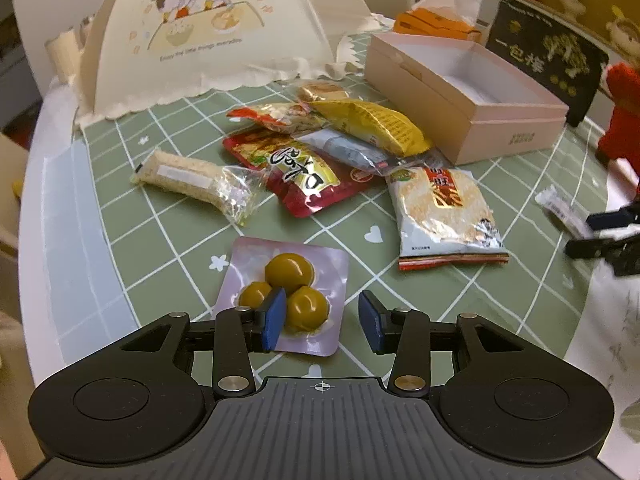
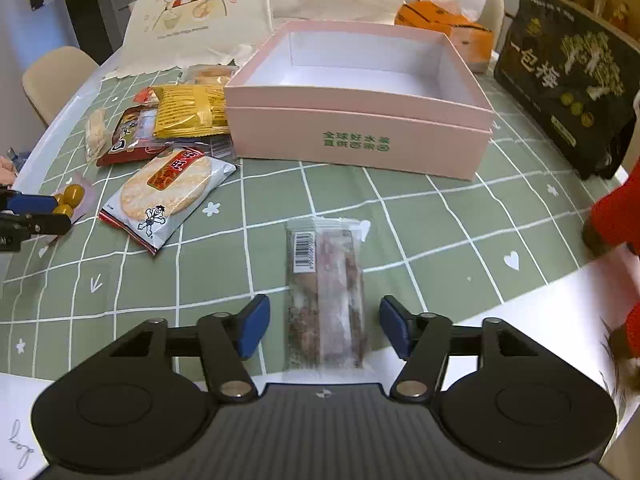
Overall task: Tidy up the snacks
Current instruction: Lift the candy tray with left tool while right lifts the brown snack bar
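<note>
My left gripper point(image 1: 322, 320) stands open low over a pale pink pack of three yellow-green balls point(image 1: 296, 272); its left pad overlaps the pack and the right pad is off to the side. My right gripper point(image 2: 324, 326) is open astride a clear-wrapped brownish bar point(image 2: 326, 292) with a barcode, a gap on each side. The open pink box point(image 2: 360, 136) stands empty behind it. Left of the box lie a rice cracker pack point(image 2: 172, 192), a yellow packet point(image 2: 188, 114), a red pouch point(image 1: 304, 172) and a clear-wrapped rice bar point(image 1: 184, 176).
A cream folding food cover with a cartoon point(image 1: 192, 32) stands at the back. An orange tissue box point(image 2: 444, 24) and a black bag point(image 2: 568, 80) sit behind and right of the box. A red knitted thing point(image 2: 616, 216) is at the right. The green checked cloth ends near the round table's white rim point(image 1: 56, 216).
</note>
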Demonstrator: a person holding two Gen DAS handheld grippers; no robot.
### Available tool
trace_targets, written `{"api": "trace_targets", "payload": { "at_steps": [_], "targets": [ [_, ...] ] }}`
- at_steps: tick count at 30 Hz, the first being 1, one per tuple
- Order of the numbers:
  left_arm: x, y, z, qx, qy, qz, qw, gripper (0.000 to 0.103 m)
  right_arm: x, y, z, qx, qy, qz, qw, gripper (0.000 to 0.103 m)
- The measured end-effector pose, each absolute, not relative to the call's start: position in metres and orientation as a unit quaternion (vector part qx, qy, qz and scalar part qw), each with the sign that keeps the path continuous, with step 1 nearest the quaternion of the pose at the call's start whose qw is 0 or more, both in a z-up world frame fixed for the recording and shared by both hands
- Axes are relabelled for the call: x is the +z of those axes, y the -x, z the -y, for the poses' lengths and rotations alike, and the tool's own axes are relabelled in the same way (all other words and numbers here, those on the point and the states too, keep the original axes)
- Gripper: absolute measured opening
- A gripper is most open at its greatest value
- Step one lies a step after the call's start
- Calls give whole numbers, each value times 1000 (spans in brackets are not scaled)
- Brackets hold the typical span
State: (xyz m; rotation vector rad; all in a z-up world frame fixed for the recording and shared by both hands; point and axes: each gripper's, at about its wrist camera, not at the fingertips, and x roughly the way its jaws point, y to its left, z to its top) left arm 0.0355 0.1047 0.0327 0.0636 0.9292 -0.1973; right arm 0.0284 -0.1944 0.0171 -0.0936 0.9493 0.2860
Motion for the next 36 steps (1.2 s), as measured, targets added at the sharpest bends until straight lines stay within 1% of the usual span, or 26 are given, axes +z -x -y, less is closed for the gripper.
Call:
{"api": "trace_targets", "payload": {
  "at_steps": [2, 5, 6, 8, 9, 10, 11, 12, 13, 14, 17, 19, 23, 26, 31, 32, 36],
  "targets": [
    [33, -38, -111, -86, -4, -448, 890, 45, 15, -30, 189, 137, 50, -450, 881, 71],
    [34, -45, -122, -69, 49, -452, 888, 41, 14, -30, 186, 130, 51, -446, 884, 76],
    [34, -47, -124, -68, 56, -455, 886, 40, 14, -30, 184, 126, 54, -447, 884, 76],
    [34, -47, -127, -66, 63, -458, 884, 34, 15, -30, 184, 129, 59, -445, 884, 76],
    [33, -46, -130, -63, 76, -456, 885, 33, 15, -30, 184, 134, 59, -445, 884, 75],
    [32, -45, -134, -60, 93, -452, 885, 33, 14, -31, 184, 136, 58, -445, 883, 70],
    [31, -44, -138, -59, 109, -448, 885, 33, 15, -30, 183, 140, 56, -444, 883, 61],
    [31, -45, -140, -60, 111, -447, 886, 30, 16, -30, 182, 146, 60, -442, 883, 55],
    [31, -45, -139, -59, 102, -449, 886, 20, 17, -29, 180, 151, 67, -441, 882, 41],
    [31, -44, -138, -60, 93, -448, 887, 20, 19, -28, 177, 156, 78, -441, 880, 39],
    [33, -37, -130, -66, 62, -439, 894, 18, 27, -27, 177, 157, 78, -443, 879, 37],
    [38, -26, -116, -72, 8, -422, 904, 6, 37, -25, 183, 160, 68, -434, 884, 37],
    [57, -5, -96, -113, -28, -391, 913, 8, 60, -19, 203, 149, 54, -408, 899, 37],
    [67, 0, -90, -119, -29, -386, 914, 10, 68, -18, 215, 133, 53, -399, 906, 37],
    [60, -26, -122, -4, 21, -418, 908, 13, 54, -18, 222, 117, 49, -417, 900, 37],
    [57, -33, -128, 16, 22, -425, 905, 16, 49, -18, 221, 118, 48, -424, 897, 38],
    [44, -48, -134, -28, 9, -450, 893, 16, 32, -20, 214, 124, 40, -454, 882, 41]
  ]
}}
